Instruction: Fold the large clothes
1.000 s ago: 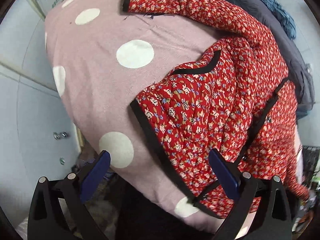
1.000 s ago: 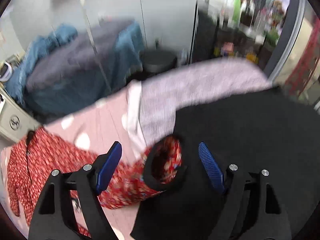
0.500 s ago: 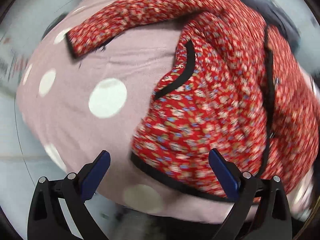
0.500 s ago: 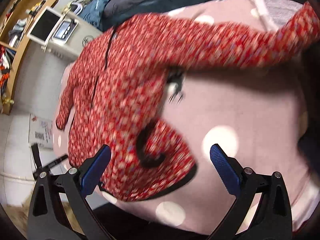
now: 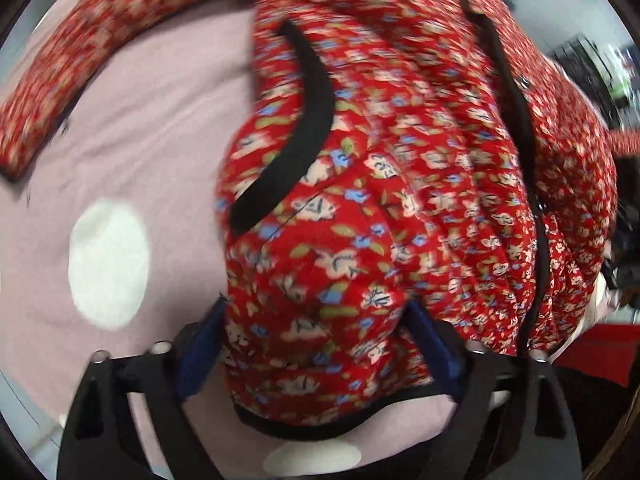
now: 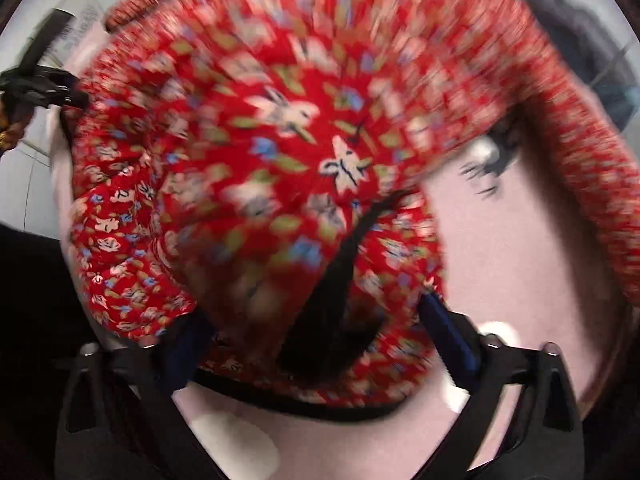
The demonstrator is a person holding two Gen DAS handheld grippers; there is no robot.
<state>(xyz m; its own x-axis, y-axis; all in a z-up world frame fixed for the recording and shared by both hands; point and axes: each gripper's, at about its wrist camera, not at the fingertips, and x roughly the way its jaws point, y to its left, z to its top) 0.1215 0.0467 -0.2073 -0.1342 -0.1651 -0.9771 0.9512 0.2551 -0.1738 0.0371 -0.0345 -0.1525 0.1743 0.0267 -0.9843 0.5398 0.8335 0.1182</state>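
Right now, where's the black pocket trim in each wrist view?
Left wrist: black pocket trim curves upper centre, above the tool.
Right wrist: trim runs lower centre, blurred, between the fingers.
Shared landmark: black hem along the jacket's bottom edge, over the pink spotted cover.

Your left wrist camera looks forward along its claw point(image 5: 316, 344), pressed very near the red floral jacket point(image 5: 400, 184) on the pink dotted blanket point(image 5: 120, 160). Your right wrist camera does likewise along its claw point(image 6: 316, 344), at the jacket's other hem corner. Both views share jacket point(image 6: 280, 140) and blanket point(image 6: 520, 260).
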